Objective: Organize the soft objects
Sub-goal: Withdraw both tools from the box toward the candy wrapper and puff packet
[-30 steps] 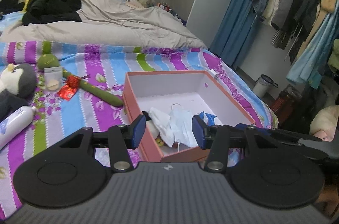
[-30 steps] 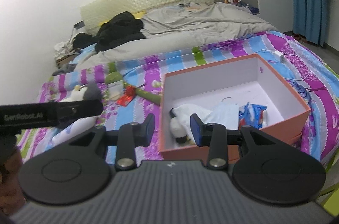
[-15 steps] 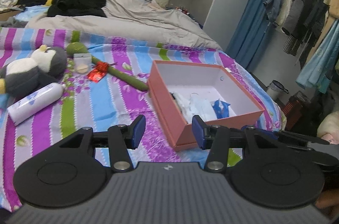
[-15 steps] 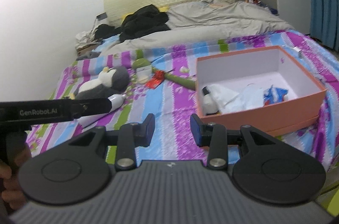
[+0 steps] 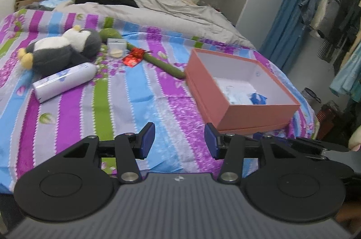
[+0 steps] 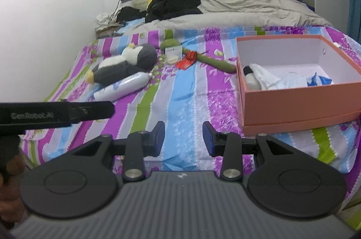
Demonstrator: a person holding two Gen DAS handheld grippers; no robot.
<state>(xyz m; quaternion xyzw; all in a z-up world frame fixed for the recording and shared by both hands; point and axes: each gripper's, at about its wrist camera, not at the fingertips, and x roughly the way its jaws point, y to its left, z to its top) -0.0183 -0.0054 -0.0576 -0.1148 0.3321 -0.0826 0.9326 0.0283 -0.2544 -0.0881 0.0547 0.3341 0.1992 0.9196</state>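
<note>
2 grippers, left (image 5: pixel 179 140) & right (image 6: pixel 182 137), jaws apart, empty; 1 penguin plush (image 5: pixel 61 48), 1 box (image 5: pixel 239 90).

Hidden, cropped and unclear parts of the bedroom scene

In the left wrist view the near wall of the pink box (image 5: pixel 252 113) hides most of its contents; only a corner of pale cloth (image 5: pixel 237 93) and a blue scrap (image 5: pixel 258 98) show, too small to identify. The green plush (image 5: pixel 158 60) runs partly under a small clear packet (image 5: pixel 115 49) and a red wrapper (image 5: pixel 133 56), whose print is unreadable. The white bottle (image 6: pixel 123 85) has an illegible label in the right wrist view. There the person's hand (image 6: pixel 10 173) is dark, blurred and cut by the left edge. The hanging clothes (image 5: pixel 334 4) are cropped at the right edge.
</note>
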